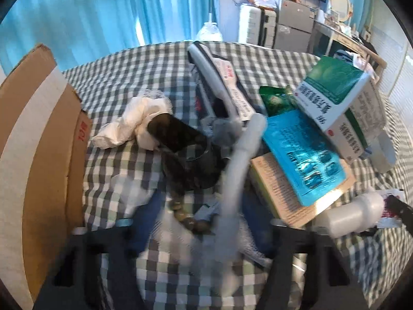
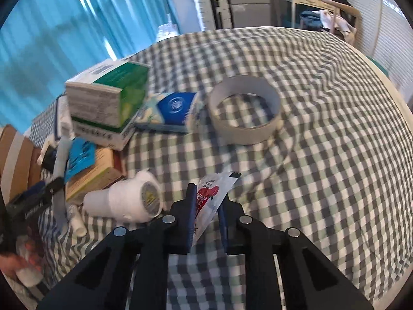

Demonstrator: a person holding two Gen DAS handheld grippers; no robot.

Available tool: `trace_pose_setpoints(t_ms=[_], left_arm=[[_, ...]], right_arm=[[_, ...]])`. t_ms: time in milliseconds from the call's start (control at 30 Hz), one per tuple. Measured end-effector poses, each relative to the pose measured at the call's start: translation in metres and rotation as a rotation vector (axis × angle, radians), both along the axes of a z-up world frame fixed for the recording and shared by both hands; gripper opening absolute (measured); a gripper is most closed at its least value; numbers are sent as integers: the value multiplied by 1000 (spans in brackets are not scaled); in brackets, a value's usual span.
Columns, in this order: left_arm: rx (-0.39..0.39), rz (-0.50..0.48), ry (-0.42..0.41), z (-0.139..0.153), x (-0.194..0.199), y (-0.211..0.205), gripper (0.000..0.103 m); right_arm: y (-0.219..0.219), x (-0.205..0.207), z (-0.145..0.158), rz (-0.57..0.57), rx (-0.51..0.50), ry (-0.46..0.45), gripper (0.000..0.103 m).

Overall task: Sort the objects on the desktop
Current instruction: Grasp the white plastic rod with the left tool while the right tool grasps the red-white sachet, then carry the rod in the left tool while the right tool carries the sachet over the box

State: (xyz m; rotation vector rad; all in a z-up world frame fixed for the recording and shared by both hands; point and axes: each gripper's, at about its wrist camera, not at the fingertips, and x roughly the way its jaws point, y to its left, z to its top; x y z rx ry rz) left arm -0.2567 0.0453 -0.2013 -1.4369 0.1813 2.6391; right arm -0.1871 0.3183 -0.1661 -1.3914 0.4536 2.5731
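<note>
Left wrist view: the left claw stands part open astride a blurred white tube; whether its pads press cannot be told. It should close squarely before lifting.

Right wrist view: the right claw pinches a sachet on the checked worktop; it should lift straight, clear of the white bottle just left.

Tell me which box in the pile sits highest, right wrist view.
The green-and-white medicine box, tilted on top of the stack. The blue-and-white box lies flat on the cloth beside it, and the tan box sits under the blue blister pack.

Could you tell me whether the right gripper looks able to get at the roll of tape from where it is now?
Probably not right away: the right gripper is occupied by a small sachet between its fingers. The path to the tape roll across the checked cloth looks free, though.
</note>
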Motion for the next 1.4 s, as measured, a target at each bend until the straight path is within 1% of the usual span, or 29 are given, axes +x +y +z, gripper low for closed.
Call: trace_pose_setpoints(t_ms=[33,100,167,233,267,300,333,367,400,433,500,600,667,767,833,900,967,1067,1167,1267,1400], left_arm=[[-9,-14,-8,0,-1,2,39],[-23,-35,-26,-4,-3,8,38],[-19,-49,-55,-12,-11,16,39],[-25,-45,-97,-22,-20,20,39],[-21,-41,-98,-22,-21,20,38],[-8,-35,-96,-19,-22,18,38],[11,-27,-96,-15,-21,16,27],[21,-27,-98,-13,-21,15,19],[30,-26,-96,-7,-17,12,15],[35,-29,-94,-2,-14,11,13],[46,-36,-84,11,-4,7,12],[100,-39,-59,39,13,-3,12],[114,-45,-49,53,23,-8,12],[127,-54,-12,76,40,-12,12],[145,-63,-7,85,47,-14,12],[155,-69,0,95,66,-15,12],[169,-91,16,104,79,-12,12],[171,-99,32,117,101,-10,12],[176,-130,44,131,120,-3,12],[141,-150,61,149,136,4,12],[168,-161,73,173,153,3,12]], right_arm=[[-2,-1,-1,7,-3,-4,15],[-5,-1,-4,14,2,0,15],[-6,-7,-12,18,-8,-21,13],[-5,-8,-15,14,-35,-31,12],[-5,-5,-13,18,-37,-24,11],[-6,-4,-13,23,-33,-20,11],[-7,-2,-11,29,-22,-22,11],[-7,2,-10,28,-17,-19,10],[-7,5,-8,28,-21,-14,10],[-6,4,-7,27,-23,-14,10],[-2,7,-3,14,-21,-8,10],[-3,17,8,16,-21,7,6],[-6,23,17,20,-12,18,5],[-11,33,31,30,-23,46,4],[-16,44,46,40,-20,80,4],[-19,52,60,58,-24,102,4],[-23,64,78,71,-38,145,4],[-30,83,105,89,-56,194,4],[-40,103,134,117,-44,240,4],[-50,120,156,135,-30,282,4],[-63,135,178,166,-44,326,4]])
